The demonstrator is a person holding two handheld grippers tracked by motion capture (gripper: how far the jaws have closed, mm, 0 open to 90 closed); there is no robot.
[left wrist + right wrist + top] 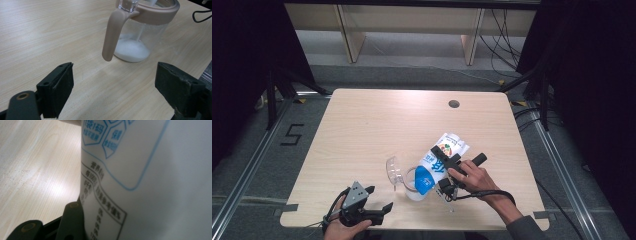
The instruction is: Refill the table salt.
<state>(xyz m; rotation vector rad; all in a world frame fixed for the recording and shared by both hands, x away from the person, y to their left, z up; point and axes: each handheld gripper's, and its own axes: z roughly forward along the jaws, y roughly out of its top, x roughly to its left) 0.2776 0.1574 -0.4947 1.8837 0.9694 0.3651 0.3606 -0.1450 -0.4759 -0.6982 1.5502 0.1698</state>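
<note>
A white and blue bag (443, 156) hangs tilted, mouth down, over a clear jug (411, 186) with a beige rim, near the table's front middle. My right gripper (452, 161) is shut on the bag, whose printed side (150, 170) presses against one black finger (72, 220). In the left gripper view the jug (142, 32) stands just ahead, with its beige handle (112, 35) toward me and white powder (131, 50) on its bottom. My left gripper (378, 198) (113, 87) rests open at the front left, with nothing between its fingers.
The jug's clear lid (393, 170) stands flipped open to its left. The wooden table (377, 125) has a round cable hole (454, 104) at the back right. A cable (482, 194) loops from the right gripper. Dark curtains flank both sides.
</note>
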